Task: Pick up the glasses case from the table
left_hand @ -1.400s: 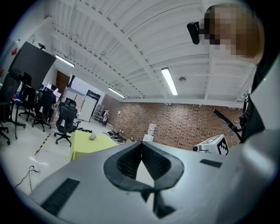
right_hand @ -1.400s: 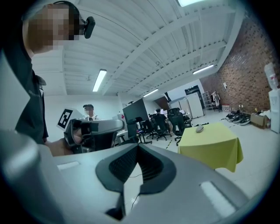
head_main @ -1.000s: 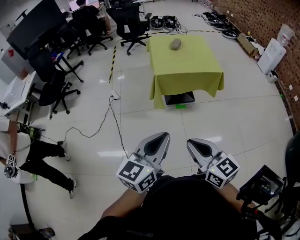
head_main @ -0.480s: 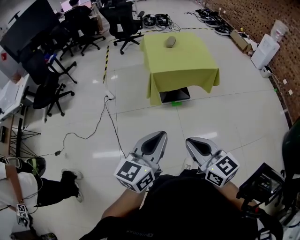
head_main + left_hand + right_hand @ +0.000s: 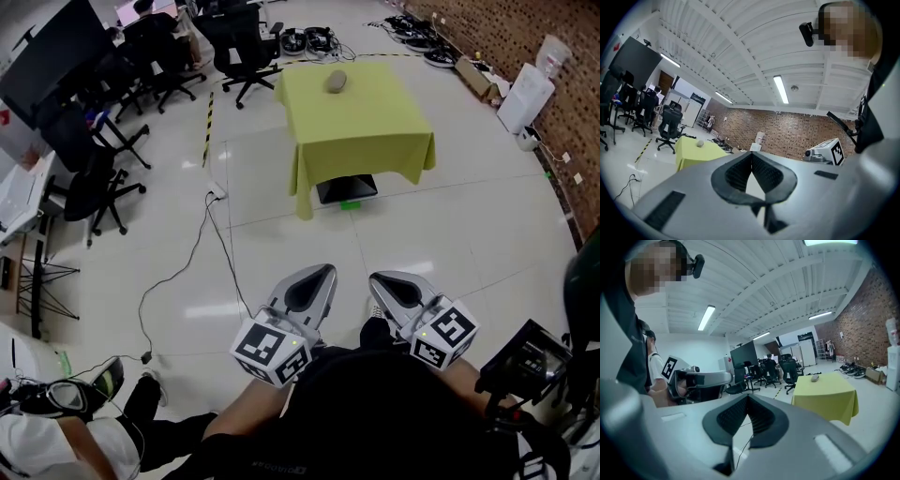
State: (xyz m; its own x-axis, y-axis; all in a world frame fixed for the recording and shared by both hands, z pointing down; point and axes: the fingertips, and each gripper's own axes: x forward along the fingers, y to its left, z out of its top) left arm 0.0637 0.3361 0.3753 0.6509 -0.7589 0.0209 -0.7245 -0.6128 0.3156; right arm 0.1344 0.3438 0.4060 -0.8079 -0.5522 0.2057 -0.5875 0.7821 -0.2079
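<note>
1. The left hand-held gripper [image 5: 319,274] is held low in front of the person, its jaws pressed together with nothing between them.
2. The right hand-held gripper [image 5: 382,281] sits just beside it, jaws likewise closed and empty.
3. The glasses case [image 5: 335,82] lies on the yellow-draped counter [image 5: 361,131], near its far edge, well apart from both grippers.
4. Office chairs [image 5: 246,47] stand left of the counter, and a cable [image 5: 200,246] trails over the floor [image 5: 469,225].
</note>
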